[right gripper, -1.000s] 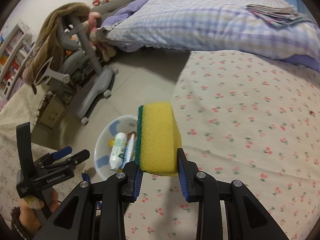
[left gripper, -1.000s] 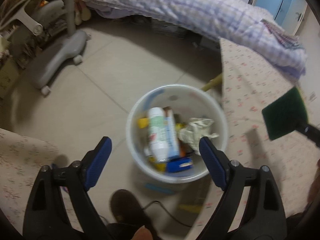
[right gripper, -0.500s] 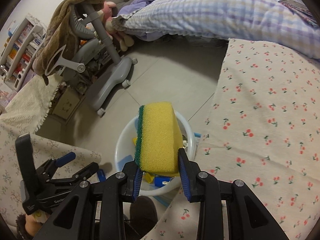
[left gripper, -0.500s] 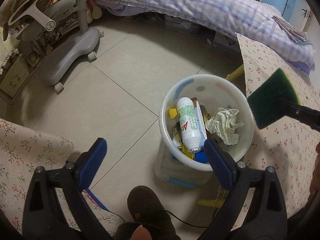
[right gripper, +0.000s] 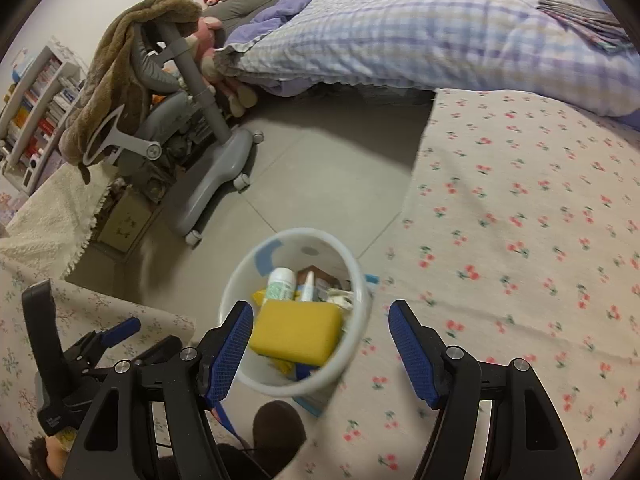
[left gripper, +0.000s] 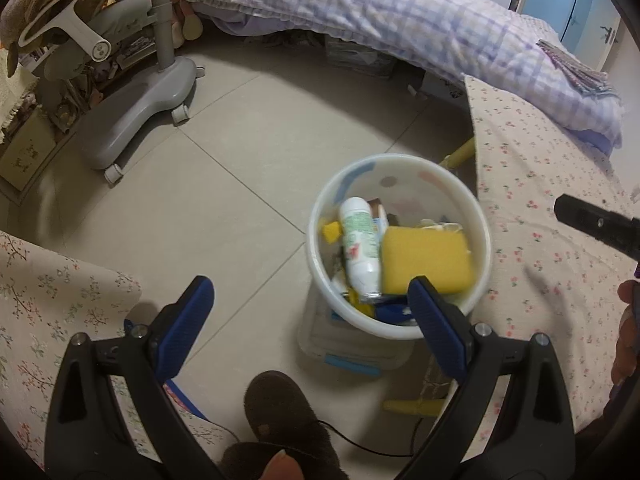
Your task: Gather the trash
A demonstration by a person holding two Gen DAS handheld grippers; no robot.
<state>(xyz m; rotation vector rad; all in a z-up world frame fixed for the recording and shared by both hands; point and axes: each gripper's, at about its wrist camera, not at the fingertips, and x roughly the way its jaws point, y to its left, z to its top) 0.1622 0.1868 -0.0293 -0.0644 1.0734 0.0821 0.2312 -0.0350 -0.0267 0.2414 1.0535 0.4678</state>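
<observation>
Yellow foam fills the lower right of the white bin [left gripper: 400,240] in the left wrist view: the sponge [left gripper: 426,260] lies on top of the rubbish, touching a white spray bottle [left gripper: 360,248] that leans beside it. The bin stands on the tiled floor at centre right of the frame, just beside the edge of a flowered cloth [left gripper: 540,240] that covers the right side. The left gripper [left gripper: 308,312] spreads wide across the bottom of the frame with nothing between its blue pads; it grasps nothing. At the far right edge one black finger of the right gripper [left gripper: 592,222] pokes in above the cloth. A dark slipper [left gripper: 280,408] shows at bottom centre.

In the right wrist view the bin [right gripper: 296,384] sits at lower centre with the sponge [right gripper: 298,336] flat inside, near its closer rim. The right gripper [right gripper: 320,344] hangs above it, its jaws opening and empty, the sponge well below them. The left gripper [right gripper: 116,336] appears at lower left, over another flowered cloth [right gripper: 100,308].

By my reading, this piece of trash is delivered. The cloth at the right [right gripper: 520,240] shows no further litter in either view, so what remains cannot be told.
</observation>
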